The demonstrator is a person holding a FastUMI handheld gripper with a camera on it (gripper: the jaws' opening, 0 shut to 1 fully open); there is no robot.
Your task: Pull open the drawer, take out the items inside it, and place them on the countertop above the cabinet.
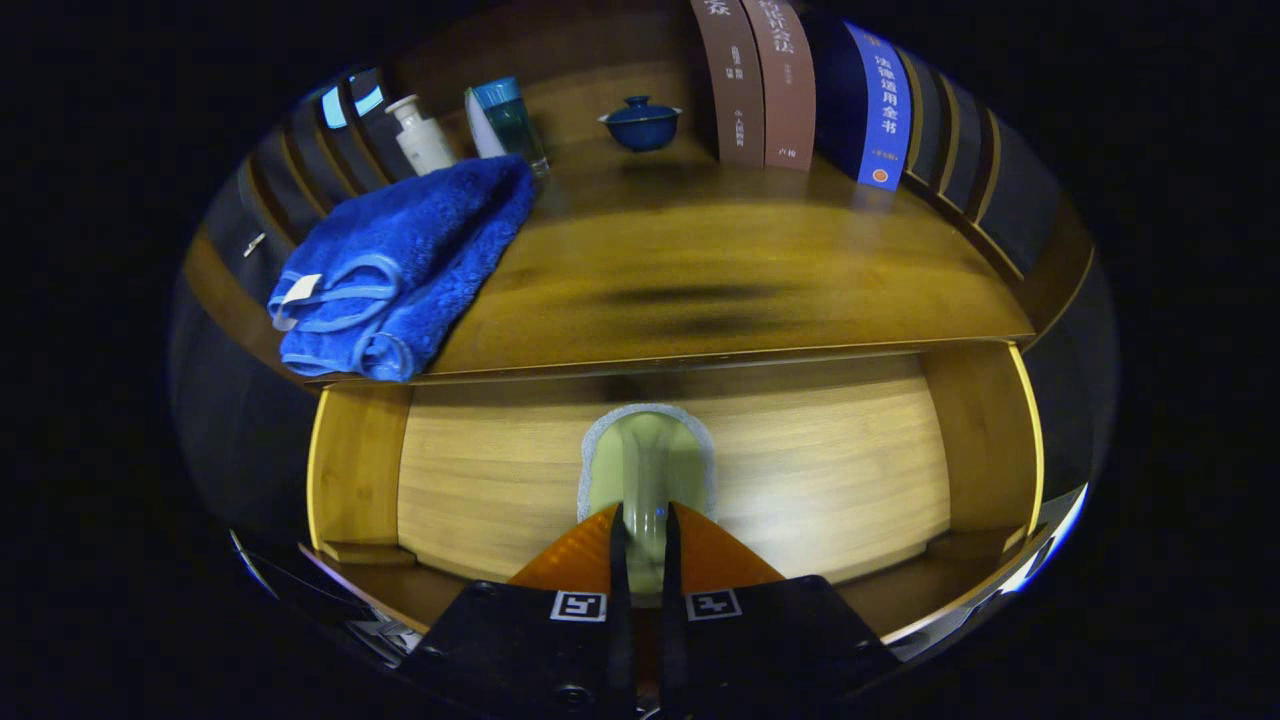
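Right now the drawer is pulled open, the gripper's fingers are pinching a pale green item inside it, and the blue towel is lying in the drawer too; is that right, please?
Not quite: the gripper view shows the blue towel on the countertop above the drawer, not inside. The drawer is open, and the gripper does pinch the pale green item.

Open wooden drawer (980, 440), green grey-edged cloth (645, 465) pinched in tool (640, 530), folded blue towel (400, 265) on countertop (720, 270)

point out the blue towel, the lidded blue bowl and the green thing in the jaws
blue towel (405, 262), gripper view, middle of its folded top
lidded blue bowl (640, 124), gripper view, its side wall
green item (645, 462), gripper view, the part ahead of the fingertips
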